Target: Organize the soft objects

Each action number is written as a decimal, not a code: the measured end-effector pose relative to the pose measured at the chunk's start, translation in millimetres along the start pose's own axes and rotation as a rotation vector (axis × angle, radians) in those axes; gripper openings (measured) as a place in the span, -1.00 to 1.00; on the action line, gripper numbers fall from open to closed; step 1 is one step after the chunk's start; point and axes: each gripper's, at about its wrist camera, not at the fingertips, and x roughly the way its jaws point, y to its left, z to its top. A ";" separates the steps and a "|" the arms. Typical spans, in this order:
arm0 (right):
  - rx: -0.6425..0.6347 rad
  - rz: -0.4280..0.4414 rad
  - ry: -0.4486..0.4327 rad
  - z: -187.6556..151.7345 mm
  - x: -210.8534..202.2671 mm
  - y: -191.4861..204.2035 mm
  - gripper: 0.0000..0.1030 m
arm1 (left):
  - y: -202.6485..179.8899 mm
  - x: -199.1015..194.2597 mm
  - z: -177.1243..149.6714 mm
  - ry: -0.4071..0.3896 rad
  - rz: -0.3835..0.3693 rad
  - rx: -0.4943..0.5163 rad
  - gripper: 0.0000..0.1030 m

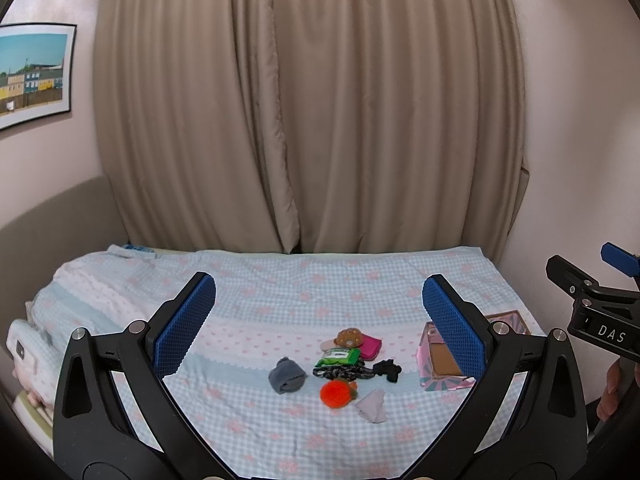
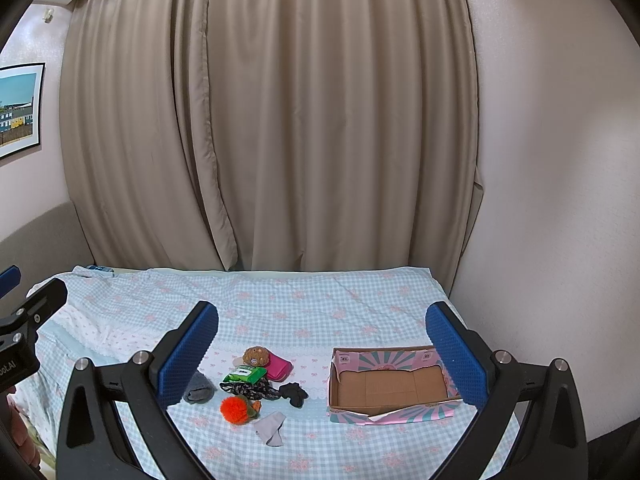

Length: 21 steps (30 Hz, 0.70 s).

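Observation:
A small heap of soft things lies on the bed: a grey rolled sock (image 1: 286,375) (image 2: 199,388), an orange pompom toy (image 1: 336,395) (image 2: 236,409), a pale cloth (image 1: 372,405) (image 2: 271,427), a black item (image 1: 387,369) (image 2: 294,393), a patterned band (image 2: 250,391), a green packet (image 1: 337,357) (image 2: 245,374), a brown plush (image 1: 349,336) (image 2: 256,355) and a pink pouch (image 1: 371,347) (image 2: 279,367). An empty pink cardboard box (image 2: 390,386) (image 1: 442,362) stands to their right. My left gripper (image 1: 319,326) and right gripper (image 2: 322,356) are both open, empty, held above the near bed.
The bed has a blue checked cover (image 2: 304,312). A beige curtain (image 2: 272,120) hangs behind it and a pink wall (image 2: 552,200) runs along the right. A plush pillow (image 1: 24,356) lies at the bed's left edge. A framed picture (image 1: 32,76) hangs left.

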 end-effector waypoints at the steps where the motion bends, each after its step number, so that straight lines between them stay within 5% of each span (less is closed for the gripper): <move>1: 0.000 0.000 -0.001 1.5 -1.1 -0.2 1.00 | -0.2 -0.1 0.0 0.000 0.000 0.001 1.00; 21: -0.027 0.021 0.026 7.8 14.6 12.9 1.00 | 25.3 14.2 -0.9 0.039 -0.019 -0.053 1.00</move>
